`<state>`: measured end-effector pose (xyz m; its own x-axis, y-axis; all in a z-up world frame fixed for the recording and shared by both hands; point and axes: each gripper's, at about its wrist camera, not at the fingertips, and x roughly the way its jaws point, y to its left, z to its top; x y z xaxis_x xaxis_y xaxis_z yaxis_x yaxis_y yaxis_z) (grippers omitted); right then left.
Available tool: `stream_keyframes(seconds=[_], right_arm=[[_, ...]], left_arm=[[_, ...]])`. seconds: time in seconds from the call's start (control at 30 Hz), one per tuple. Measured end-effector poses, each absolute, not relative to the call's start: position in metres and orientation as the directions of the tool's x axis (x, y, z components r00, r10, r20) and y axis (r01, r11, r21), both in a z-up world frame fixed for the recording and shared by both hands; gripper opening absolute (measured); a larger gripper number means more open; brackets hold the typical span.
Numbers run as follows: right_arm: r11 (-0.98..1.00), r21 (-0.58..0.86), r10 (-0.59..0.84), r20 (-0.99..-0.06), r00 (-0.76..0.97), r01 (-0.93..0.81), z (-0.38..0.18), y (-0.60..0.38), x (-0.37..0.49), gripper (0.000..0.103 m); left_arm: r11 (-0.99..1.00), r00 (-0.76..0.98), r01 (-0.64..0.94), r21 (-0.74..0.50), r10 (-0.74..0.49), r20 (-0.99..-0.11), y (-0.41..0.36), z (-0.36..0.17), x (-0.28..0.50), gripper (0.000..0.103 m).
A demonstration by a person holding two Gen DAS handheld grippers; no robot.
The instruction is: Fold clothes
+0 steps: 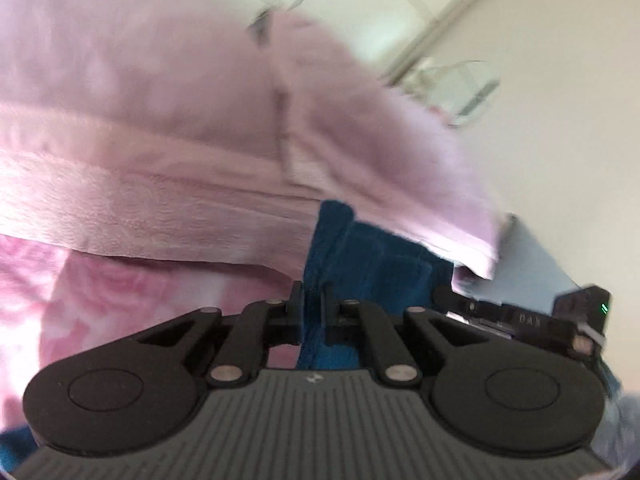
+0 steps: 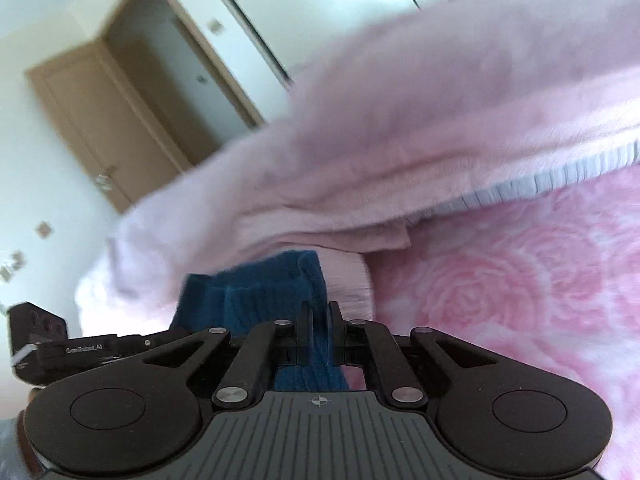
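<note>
A dark blue knitted garment [image 1: 360, 256] hangs between my two grippers. My left gripper [image 1: 312, 304] is shut on one edge of it. My right gripper [image 2: 320, 320] is shut on another edge of the same blue garment [image 2: 256, 292]. A pale pink fleece garment [image 1: 168, 128] lies bunched just beyond the blue one; in the right wrist view the pink fleece [image 2: 420, 120] shows a grey ribbed hem [image 2: 560, 172]. Both views are tilted and blurred by motion.
A pink rose-patterned bedspread [image 2: 520, 280] lies under the clothes and also shows in the left wrist view [image 1: 100, 300]. The other gripper's body shows at right [image 1: 520, 316] and at left [image 2: 60, 348]. A brown door [image 2: 100, 116] and white walls stand behind.
</note>
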<state>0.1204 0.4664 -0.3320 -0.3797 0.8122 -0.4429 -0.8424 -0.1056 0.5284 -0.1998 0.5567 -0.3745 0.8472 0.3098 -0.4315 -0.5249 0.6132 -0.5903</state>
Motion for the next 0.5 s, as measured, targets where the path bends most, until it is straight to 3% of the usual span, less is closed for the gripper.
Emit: stream_keyframes(seconds=[0.07, 0.17, 0.27, 0.37, 0.43, 0.5], right_arm=[[-0.169, 0.5, 0.814, -0.415, -0.406, -0.849, -0.317, 0.424, 0.112, 0.004], [-0.218, 0.437, 0.757, -0.489, -0.434, -0.873, -0.313, 0.364, 0.088, 0.004], [-0.123, 0.427, 0.561, -0.715, -0.418, -0.896, -0.344, 0.32, 0.068, 0.006], [-0.017, 0.399, 0.465, -0.808, -0.361, -0.917, -0.364, 0.292, 0.063, 0.008], [0.03, 0.435, 0.504, -0.784, -0.362, -0.9, -0.36, 0.289, 0.068, 0.018], [0.079, 0.495, 0.56, -0.74, -0.372, -0.865, -0.355, 0.294, 0.075, 0.06]], left_arm=[[0.663, 0.861, -0.491, -0.566, 0.268, -0.432, 0.514, -0.363, -0.217, 0.005], [0.63, 0.805, -0.546, -0.552, 0.212, -0.554, 0.452, -0.378, -0.235, 0.012], [0.513, 0.709, -0.66, -0.549, 0.181, -0.682, 0.409, -0.405, -0.255, 0.012], [0.429, 0.696, -0.696, -0.575, 0.209, -0.687, 0.392, -0.406, -0.265, 0.019], [0.388, 0.7, -0.704, -0.594, 0.242, -0.671, 0.387, -0.401, -0.267, 0.042], [0.343, 0.709, -0.703, -0.623, 0.269, -0.652, 0.39, -0.4, -0.26, 0.048]])
